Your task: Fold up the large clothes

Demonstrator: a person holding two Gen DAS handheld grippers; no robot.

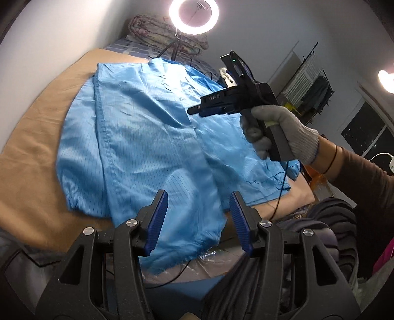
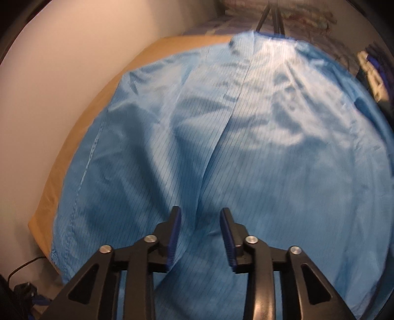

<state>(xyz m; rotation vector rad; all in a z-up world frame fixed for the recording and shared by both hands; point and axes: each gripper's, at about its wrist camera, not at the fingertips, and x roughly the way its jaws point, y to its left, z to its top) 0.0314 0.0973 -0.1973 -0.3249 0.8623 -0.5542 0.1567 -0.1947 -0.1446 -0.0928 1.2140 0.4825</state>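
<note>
A large light-blue garment [image 1: 147, 135] with thin dark stripes lies spread on a tan surface [image 1: 37, 152], one side folded over along a long seam. My left gripper [image 1: 199, 197] hovers over its near hem. The jaws stand apart and the pads touch no cloth. A gloved hand [image 1: 283, 128] holds my right gripper [image 1: 194, 110] above the garment's right part. In the right wrist view the garment [image 2: 270, 160] fills the frame. There the right gripper [image 2: 200, 210] is open above a central crease, with nothing held.
A ring light [image 1: 193, 16] on a tripod and a folded quilt [image 1: 152, 29] stand behind the surface. A pale wall [image 2: 49, 98] runs along the left. Dark clothes [image 1: 339, 221] are piled at the near right, beside a thin cable [image 1: 280, 194]. A drying rack [image 1: 310, 81] is far right.
</note>
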